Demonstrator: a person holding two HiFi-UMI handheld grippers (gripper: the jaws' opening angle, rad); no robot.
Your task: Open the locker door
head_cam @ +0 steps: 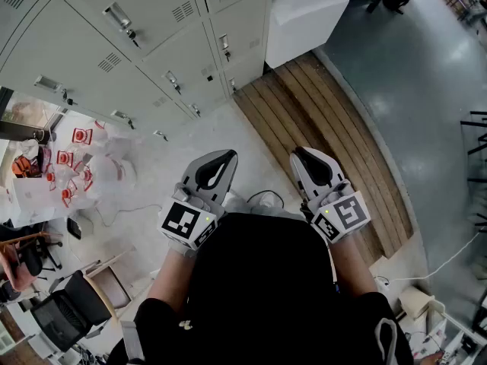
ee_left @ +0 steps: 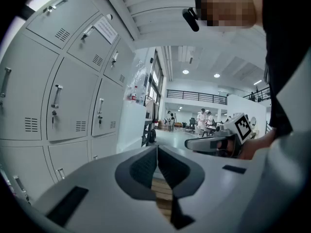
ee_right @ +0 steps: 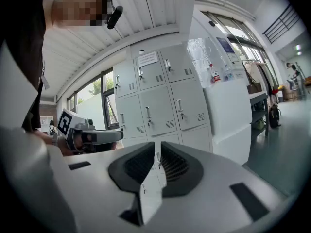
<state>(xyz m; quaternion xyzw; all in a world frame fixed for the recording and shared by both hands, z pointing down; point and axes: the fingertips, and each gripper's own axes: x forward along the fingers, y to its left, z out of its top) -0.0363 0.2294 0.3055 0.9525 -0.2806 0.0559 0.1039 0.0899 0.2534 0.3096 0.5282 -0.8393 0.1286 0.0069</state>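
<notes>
Holding both claws out in front of the chest, the person in a black top stands with elbows bent and forearms running forward from the body. The left claw and the right claw sit side by side at about the same height, apart from each other, both noses pointing away from the torso. A marker cube rides on the back of each, just over the hand. The left claw is clenched, its dark pads meeting at the tip with nothing between them. The right claw is likewise clenched and empty. The grey lockers stand ahead and to the left, well apart from both claws; every locker door in sight is closed. A wooden floor strip runs ahead of the right claw.
</notes>
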